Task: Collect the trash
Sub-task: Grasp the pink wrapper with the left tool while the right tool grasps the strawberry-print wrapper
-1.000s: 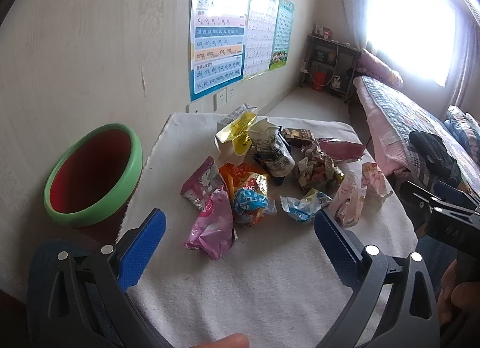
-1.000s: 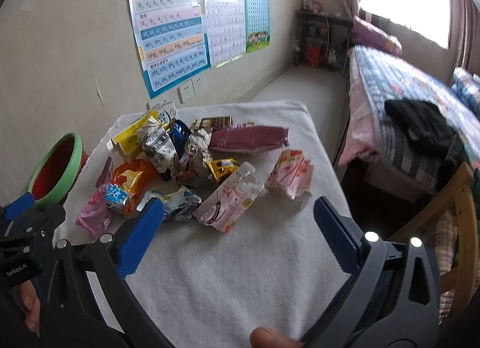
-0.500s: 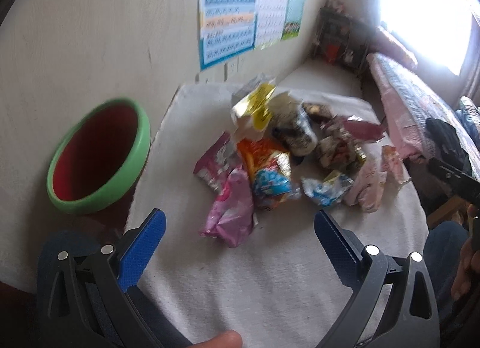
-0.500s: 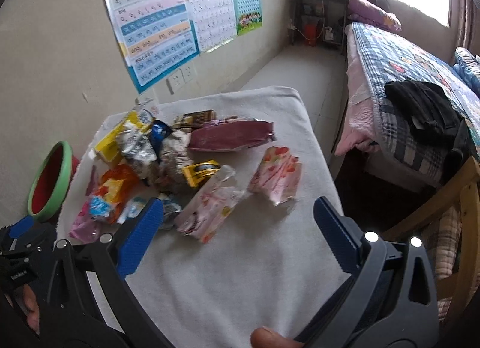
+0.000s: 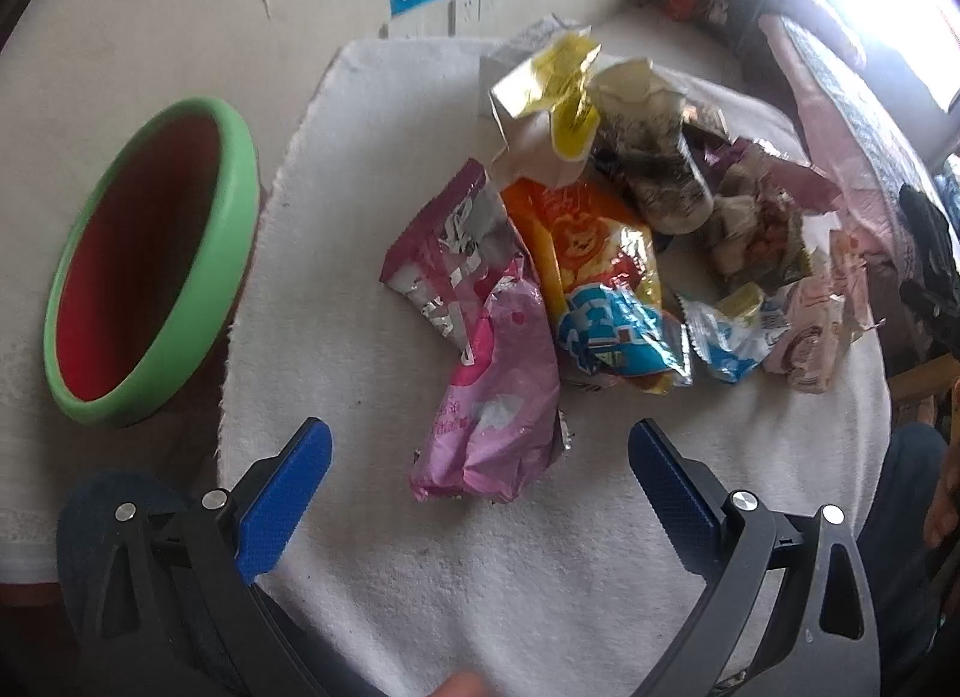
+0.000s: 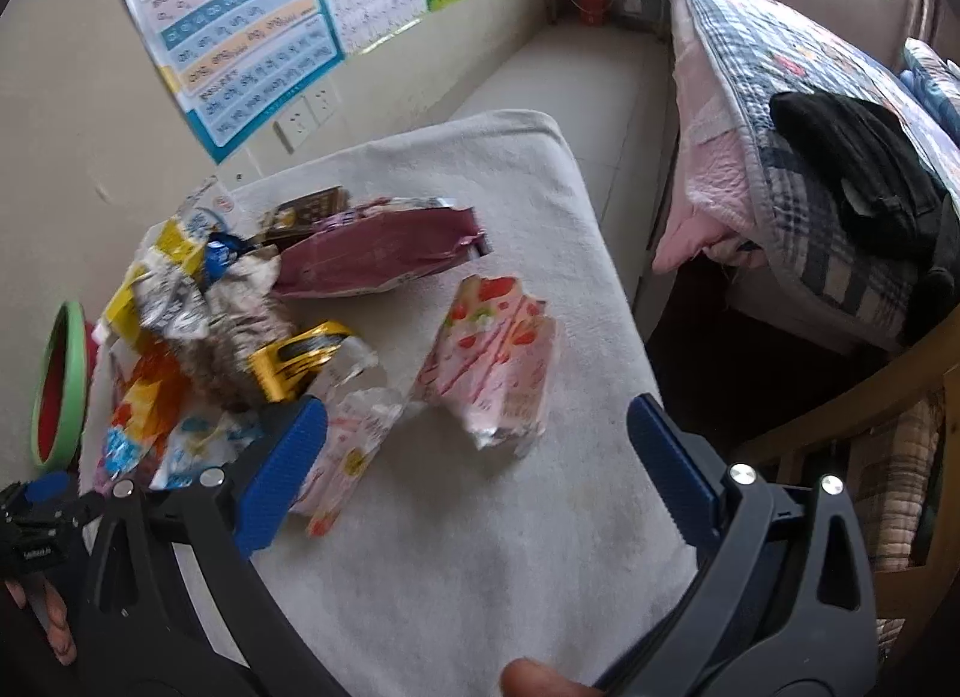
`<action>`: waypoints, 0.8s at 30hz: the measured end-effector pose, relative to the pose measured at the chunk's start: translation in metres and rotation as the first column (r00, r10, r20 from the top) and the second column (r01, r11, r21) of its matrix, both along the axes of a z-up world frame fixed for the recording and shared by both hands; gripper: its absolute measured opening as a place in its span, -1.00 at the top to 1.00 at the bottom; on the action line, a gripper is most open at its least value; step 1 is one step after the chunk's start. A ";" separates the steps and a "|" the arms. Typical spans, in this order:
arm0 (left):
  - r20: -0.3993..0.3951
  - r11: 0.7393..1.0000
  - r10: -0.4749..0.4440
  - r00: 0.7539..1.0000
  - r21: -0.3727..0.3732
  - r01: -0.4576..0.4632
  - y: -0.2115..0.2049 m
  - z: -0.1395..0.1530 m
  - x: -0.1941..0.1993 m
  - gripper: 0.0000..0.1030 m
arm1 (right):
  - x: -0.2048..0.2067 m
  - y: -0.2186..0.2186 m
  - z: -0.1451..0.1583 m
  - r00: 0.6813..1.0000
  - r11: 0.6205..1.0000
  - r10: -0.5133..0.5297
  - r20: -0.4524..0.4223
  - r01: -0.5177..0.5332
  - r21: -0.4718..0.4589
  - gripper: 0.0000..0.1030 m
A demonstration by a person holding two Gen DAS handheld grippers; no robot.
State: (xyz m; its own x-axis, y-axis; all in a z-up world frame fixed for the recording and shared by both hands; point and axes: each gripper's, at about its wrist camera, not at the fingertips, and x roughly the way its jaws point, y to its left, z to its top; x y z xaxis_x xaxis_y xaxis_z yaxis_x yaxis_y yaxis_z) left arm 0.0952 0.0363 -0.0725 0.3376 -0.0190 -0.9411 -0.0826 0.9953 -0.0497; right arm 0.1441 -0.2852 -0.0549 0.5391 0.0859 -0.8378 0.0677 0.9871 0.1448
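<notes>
Your left tool (image 5: 480,457) is hovering with its blue pads spread wide apart, empty, just above the towel-covered counter (image 5: 540,577). Directly between its pads, a pink wrapper (image 5: 498,427) is lying at the near edge of the trash pile. Beyond it, an orange snack bag (image 5: 591,253) and a yellow carton (image 5: 564,96) are lying. A green-rimmed bin (image 5: 150,265) is sitting left of the counter. Your right tool (image 6: 477,445) is likewise gaping open, empty, facing a strawberry-print wrapper (image 6: 495,361); farther back, a maroon bag (image 6: 378,256) is resting.
</notes>
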 end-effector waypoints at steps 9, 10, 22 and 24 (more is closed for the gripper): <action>-0.030 0.998 0.014 0.999 -0.053 -0.016 0.011 -0.014 0.014 -0.84 | 0.036 -0.013 -0.040 0.992 0.999 -0.030 -0.125 0.034 0.033 -0.91; -0.031 0.998 0.015 0.999 -0.052 -0.017 0.012 -0.016 0.015 -0.84 | 0.039 -0.014 -0.043 0.991 0.998 -0.033 -0.132 0.039 0.043 -0.92; -0.061 0.996 -0.040 0.997 -0.081 0.035 0.011 -0.036 0.022 0.02 | 0.056 -0.006 -0.063 0.985 0.993 0.029 -0.168 -0.009 0.118 -0.40; -0.062 0.995 -0.053 0.997 -0.091 0.048 0.009 -0.038 0.018 0.19 | 0.057 -0.003 -0.063 0.985 0.992 0.041 -0.165 -0.021 0.122 -0.29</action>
State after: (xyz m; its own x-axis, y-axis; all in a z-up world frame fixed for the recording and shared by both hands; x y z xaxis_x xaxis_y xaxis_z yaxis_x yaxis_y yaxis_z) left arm 0.1133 0.0452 -0.1103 0.2731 -0.1195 -0.9545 -0.0383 0.9901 -0.1349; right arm 0.2006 -0.2881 -0.1175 0.3880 0.2048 -0.8986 0.0706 0.9655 0.2505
